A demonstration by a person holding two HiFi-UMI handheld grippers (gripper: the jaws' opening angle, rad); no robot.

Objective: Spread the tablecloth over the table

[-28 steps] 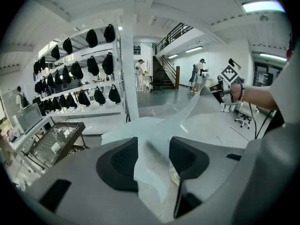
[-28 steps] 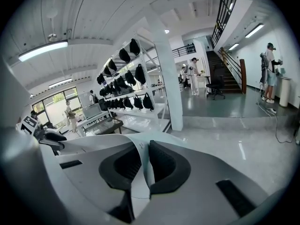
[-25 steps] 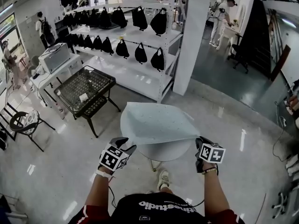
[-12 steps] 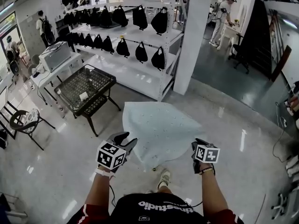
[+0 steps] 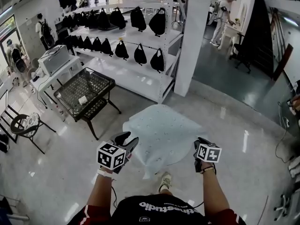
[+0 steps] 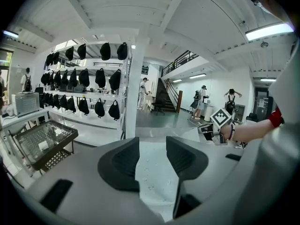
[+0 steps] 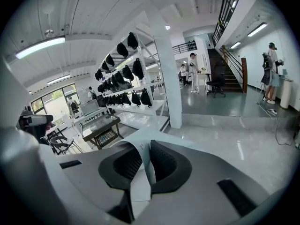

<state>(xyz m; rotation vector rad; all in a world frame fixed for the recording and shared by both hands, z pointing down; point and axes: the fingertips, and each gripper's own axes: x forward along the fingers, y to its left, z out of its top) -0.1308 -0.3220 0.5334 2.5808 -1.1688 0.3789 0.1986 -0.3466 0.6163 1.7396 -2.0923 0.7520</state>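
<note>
Mostly, tablecloth (image 5: 161,132) hides table, near edge drooping.

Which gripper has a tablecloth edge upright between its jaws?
The right gripper: the tablecloth edge stands between its just-opening jaws. The left gripper's gap shows only flat cloth.

Ahead of the left tongs (image 5: 125,138) runs a white shelving rack (image 5: 140,81) hung with black bags (image 5: 140,54). Nearer, off to their left, stands a black mesh table (image 5: 86,90), with a black chair (image 5: 26,123) farther left. A white pillar (image 5: 194,36) rises ahead of the right tongs (image 5: 201,143), with a dark staircase (image 5: 262,27) farther right. The pale floor (image 5: 56,172) gleams under ceiling tube lights (image 7: 40,47).
</note>
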